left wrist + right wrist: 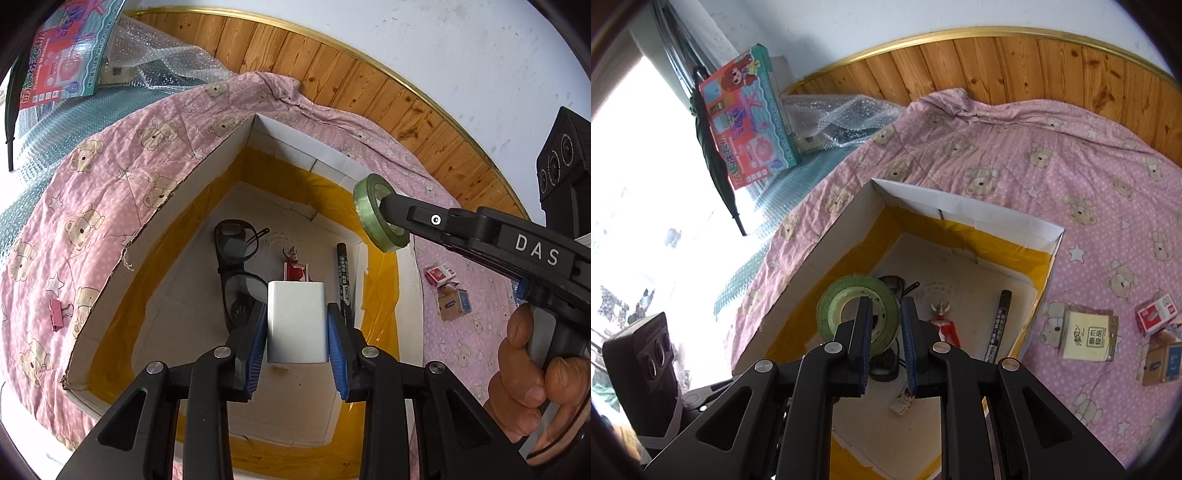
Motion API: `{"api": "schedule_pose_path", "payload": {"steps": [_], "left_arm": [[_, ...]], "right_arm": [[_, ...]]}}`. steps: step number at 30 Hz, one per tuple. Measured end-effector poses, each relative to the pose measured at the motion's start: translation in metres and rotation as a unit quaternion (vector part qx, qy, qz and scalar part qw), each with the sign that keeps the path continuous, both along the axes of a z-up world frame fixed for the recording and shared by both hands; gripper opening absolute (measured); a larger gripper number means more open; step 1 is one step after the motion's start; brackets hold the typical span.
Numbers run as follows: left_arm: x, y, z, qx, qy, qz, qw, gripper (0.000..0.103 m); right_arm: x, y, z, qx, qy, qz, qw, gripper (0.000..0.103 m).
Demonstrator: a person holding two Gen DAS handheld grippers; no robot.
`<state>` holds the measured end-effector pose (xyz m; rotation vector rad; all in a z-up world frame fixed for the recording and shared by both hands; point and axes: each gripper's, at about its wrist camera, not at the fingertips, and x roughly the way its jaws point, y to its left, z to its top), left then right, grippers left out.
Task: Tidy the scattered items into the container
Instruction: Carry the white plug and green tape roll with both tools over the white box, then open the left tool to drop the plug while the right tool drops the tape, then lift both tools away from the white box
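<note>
My left gripper is shut on a white charger block, held over the open cardboard box. My right gripper is shut on the rim of a green tape roll, also above the box. In the left wrist view that tape roll hangs over the box's right wall, clamped by the right gripper. Inside the box lie black glasses, a red toy figure and a black marker.
On the pink bear quilt, right of the box, lie a tissue pack, a red-white small box and a brown-blue small box. A pink binder clip lies left of the box. Bubble wrap and a toy carton are at the far left.
</note>
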<state>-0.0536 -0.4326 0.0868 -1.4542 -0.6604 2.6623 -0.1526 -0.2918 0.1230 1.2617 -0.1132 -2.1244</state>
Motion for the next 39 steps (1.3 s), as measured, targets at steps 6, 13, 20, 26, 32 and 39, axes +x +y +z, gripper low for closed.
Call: {"api": "schedule_pose_path", "payload": {"steps": [6, 13, 20, 26, 32, 39], "left_arm": [[-0.004, 0.001, -0.011, -0.003, -0.013, -0.008, 0.9999, 0.033], [-0.006, -0.015, -0.009, 0.003, -0.005, 0.017, 0.9998, 0.052], [-0.005, -0.035, 0.007, 0.006, 0.018, 0.036, 0.9992, 0.052], [-0.004, -0.028, 0.010, 0.006, 0.019, 0.029, 0.9994, 0.052], [0.000, -0.010, 0.020, 0.000, 0.026, 0.016, 0.9995, 0.052], [0.009, 0.006, 0.036, -0.012, 0.040, 0.006, 0.9991, 0.052]], "right_arm": [[-0.015, -0.013, -0.008, 0.007, -0.007, 0.003, 1.000, 0.017], [-0.034, -0.016, -0.023, 0.015, -0.025, -0.015, 0.999, 0.037], [-0.036, 0.003, -0.021, 0.001, -0.035, -0.038, 0.999, 0.037], [-0.030, 0.022, -0.012, -0.010, -0.034, -0.055, 0.998, 0.037], [-0.016, 0.031, 0.002, -0.020, -0.027, -0.055, 0.998, 0.037], [0.007, 0.033, 0.011, -0.030, -0.021, -0.042, 0.998, 0.037]]}}
